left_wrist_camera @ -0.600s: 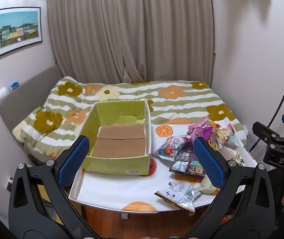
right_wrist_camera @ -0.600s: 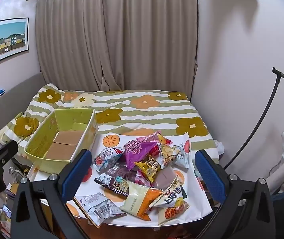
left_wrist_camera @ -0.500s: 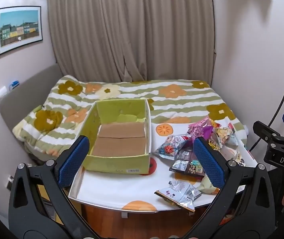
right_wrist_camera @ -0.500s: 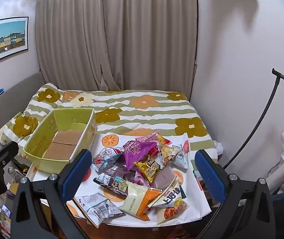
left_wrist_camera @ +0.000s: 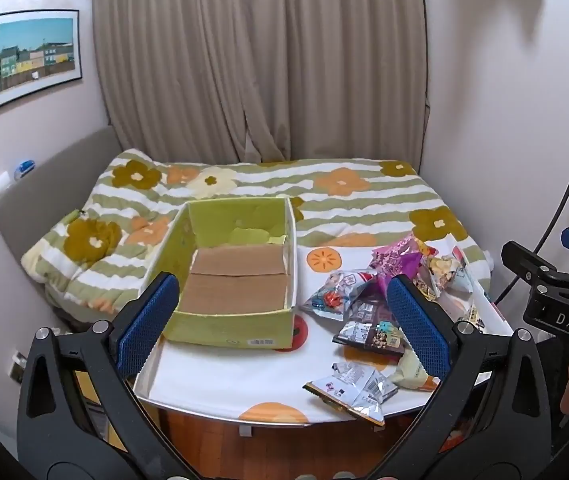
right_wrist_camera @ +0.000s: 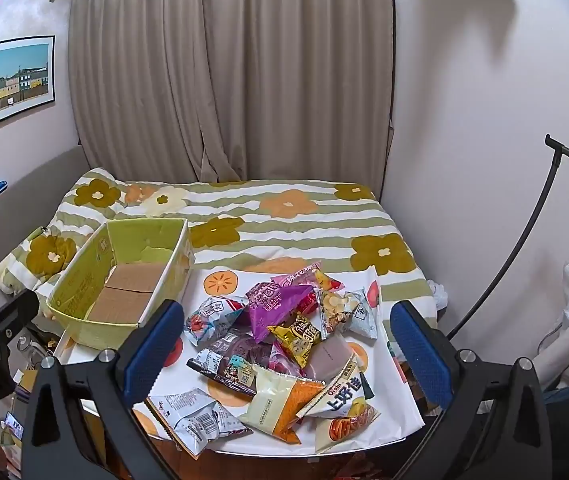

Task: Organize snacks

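A green cardboard box with a bare brown floor stands on the left of a small table. To its right lies a pile of snack packets: a purple bag, a gold packet, a silver packet near the front edge. My left gripper hovers open above the table's near edge, facing the box. My right gripper hovers open in front of the pile. Nothing sits between either pair of fingers.
Behind the table lies a bed with a flowered striped cover, curtains beyond. A black curved stand rises at the right. Wall on both sides; a picture hangs at the left.
Both views have shifted only slightly; the table and packets sit a touch lower and nearer. Both grippers stay open and nothing on the table has moved.
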Available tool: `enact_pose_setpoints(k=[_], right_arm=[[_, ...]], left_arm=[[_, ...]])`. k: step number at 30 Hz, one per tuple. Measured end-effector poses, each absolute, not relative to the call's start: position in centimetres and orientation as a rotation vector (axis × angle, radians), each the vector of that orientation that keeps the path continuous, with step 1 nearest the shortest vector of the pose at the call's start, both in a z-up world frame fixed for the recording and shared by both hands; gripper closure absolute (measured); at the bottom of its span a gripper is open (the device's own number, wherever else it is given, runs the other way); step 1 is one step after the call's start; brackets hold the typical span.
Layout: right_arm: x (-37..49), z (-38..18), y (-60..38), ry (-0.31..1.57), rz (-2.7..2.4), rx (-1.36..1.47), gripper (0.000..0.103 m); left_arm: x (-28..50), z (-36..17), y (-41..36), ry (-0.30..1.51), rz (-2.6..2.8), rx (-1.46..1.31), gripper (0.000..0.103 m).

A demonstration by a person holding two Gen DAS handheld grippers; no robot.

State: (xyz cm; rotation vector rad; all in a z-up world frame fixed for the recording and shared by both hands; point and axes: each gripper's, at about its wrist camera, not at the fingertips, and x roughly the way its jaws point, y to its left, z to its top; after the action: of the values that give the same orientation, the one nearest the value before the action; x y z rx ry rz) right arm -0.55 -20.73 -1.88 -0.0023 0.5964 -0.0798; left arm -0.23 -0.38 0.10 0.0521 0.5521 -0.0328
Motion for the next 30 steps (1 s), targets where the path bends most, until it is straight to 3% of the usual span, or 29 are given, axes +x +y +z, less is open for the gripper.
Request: enact_pose_setpoints(k=[30], right_arm=[[-1.33,-2.22,-20.6,0.6,-0.079,0.003,0.0]], left_arm=[[-0.68,0.17,-0.75,0.548,-0.037,0.035,0.0]])
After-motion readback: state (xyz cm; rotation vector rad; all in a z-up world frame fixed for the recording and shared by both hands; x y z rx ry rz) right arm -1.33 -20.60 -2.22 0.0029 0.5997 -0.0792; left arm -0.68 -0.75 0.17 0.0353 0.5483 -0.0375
